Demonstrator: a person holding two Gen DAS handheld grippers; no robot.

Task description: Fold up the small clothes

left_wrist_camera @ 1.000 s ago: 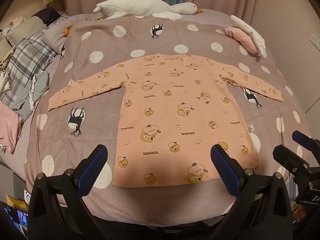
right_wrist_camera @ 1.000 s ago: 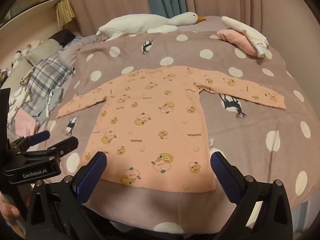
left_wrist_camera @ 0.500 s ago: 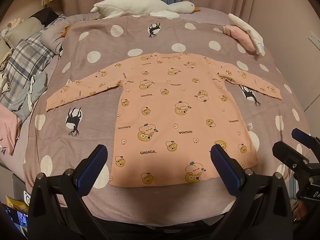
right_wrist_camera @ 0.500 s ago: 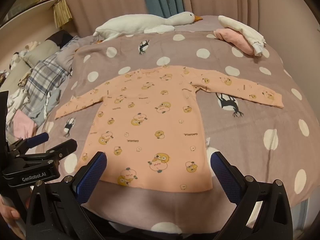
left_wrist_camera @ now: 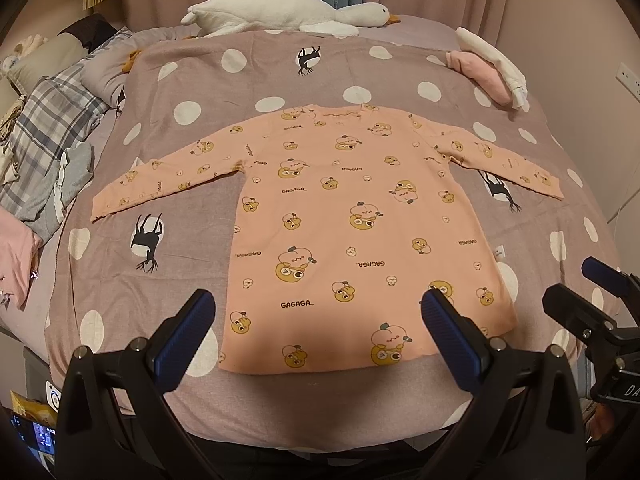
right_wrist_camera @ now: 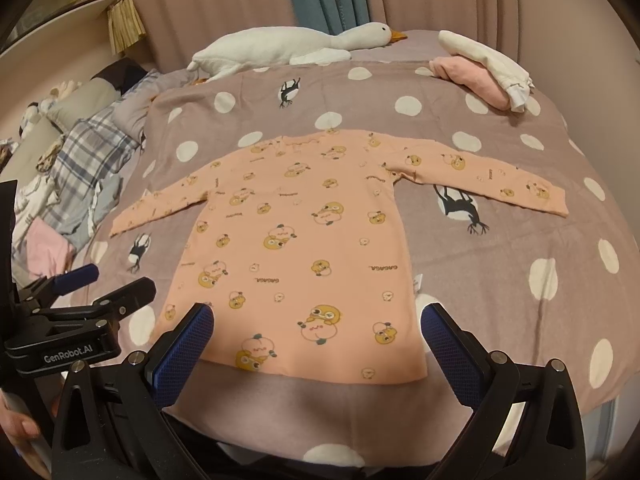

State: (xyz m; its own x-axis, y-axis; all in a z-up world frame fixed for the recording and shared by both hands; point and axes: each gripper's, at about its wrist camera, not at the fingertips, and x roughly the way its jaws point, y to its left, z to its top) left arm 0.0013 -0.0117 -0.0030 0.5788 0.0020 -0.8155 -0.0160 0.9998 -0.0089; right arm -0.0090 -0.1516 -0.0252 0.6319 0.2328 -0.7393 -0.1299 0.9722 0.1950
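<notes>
A small peach long-sleeved top (left_wrist_camera: 344,224) (right_wrist_camera: 304,248) printed with cartoon animals lies flat on the bed, sleeves spread out to both sides, hem nearest me. My left gripper (left_wrist_camera: 316,320) hovers open above the hem with nothing between its blue pads. My right gripper (right_wrist_camera: 316,332) also stands open over the hem, holding nothing. The right gripper's tips appear at the right edge of the left wrist view, and the left gripper sits at the lower left of the right wrist view.
The bed carries a mauve polka-dot blanket (left_wrist_camera: 256,64) with black deer prints. A white goose plush (left_wrist_camera: 280,14) lies at the head. Folded pink and white clothes (left_wrist_camera: 492,64) sit at the far right. A plaid heap of laundry (left_wrist_camera: 44,136) fills the left side.
Both cameras have pulled back and risen a little, so the top sits slightly farther off in both views. Both grippers have stayed open.
</notes>
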